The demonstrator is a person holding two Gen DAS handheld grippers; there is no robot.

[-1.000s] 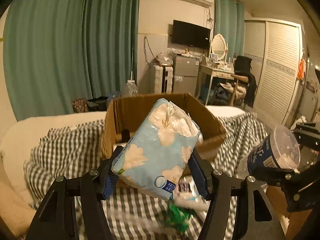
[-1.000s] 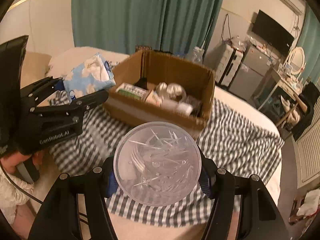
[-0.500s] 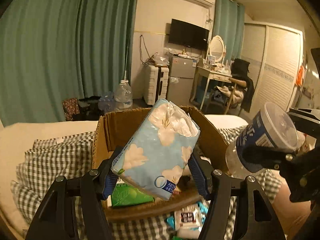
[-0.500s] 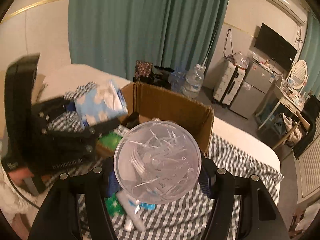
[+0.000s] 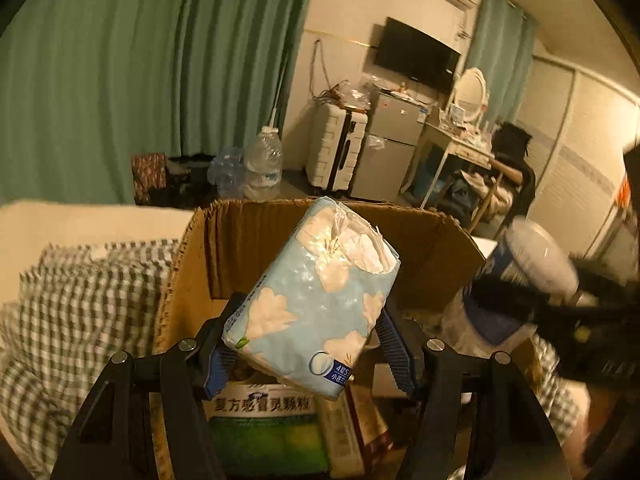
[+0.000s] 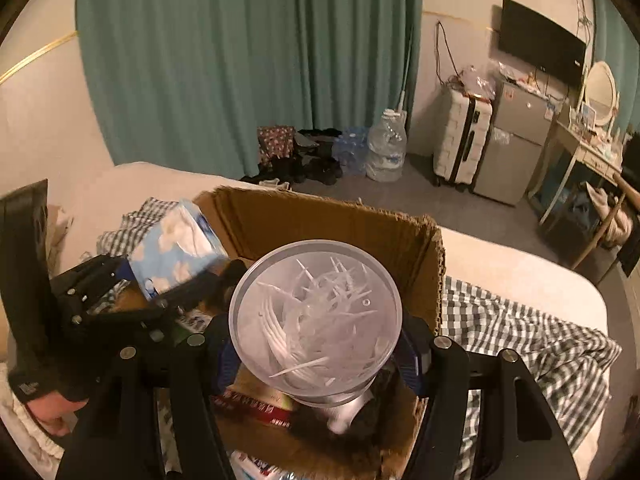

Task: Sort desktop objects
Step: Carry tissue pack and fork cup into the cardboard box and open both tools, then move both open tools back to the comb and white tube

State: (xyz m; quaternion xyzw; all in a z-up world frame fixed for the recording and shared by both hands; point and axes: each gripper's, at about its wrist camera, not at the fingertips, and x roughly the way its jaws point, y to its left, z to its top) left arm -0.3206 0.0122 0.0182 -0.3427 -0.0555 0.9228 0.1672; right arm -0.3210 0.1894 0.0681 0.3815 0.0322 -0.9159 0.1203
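Cardboard box [image 5: 224, 264] below us: left gripper [image 5: 308, 354] clenches tissues [image 5: 316, 300], right gripper [image 6: 316, 354] clenches tub [image 6: 316, 316]. Releasing side by side, we risk a collision.

The tissue pack [image 5: 316, 304] hid the middle of the cardboard box [image 5: 248, 236], so most things inside could not be seen. A green box [image 5: 264, 436] under it was half hidden, and its print was too blurry to read fully. On the right, the round tub [image 5: 520, 280] and the right gripper [image 5: 576, 312] were smeared with blur. In the right wrist view, the tub [image 6: 316, 316] covered the near part of the box [image 6: 320, 220]. A red packet [image 6: 256, 404] peeked out below it, words unclear. The hand [image 6: 48, 412] at the left edge was cut off.
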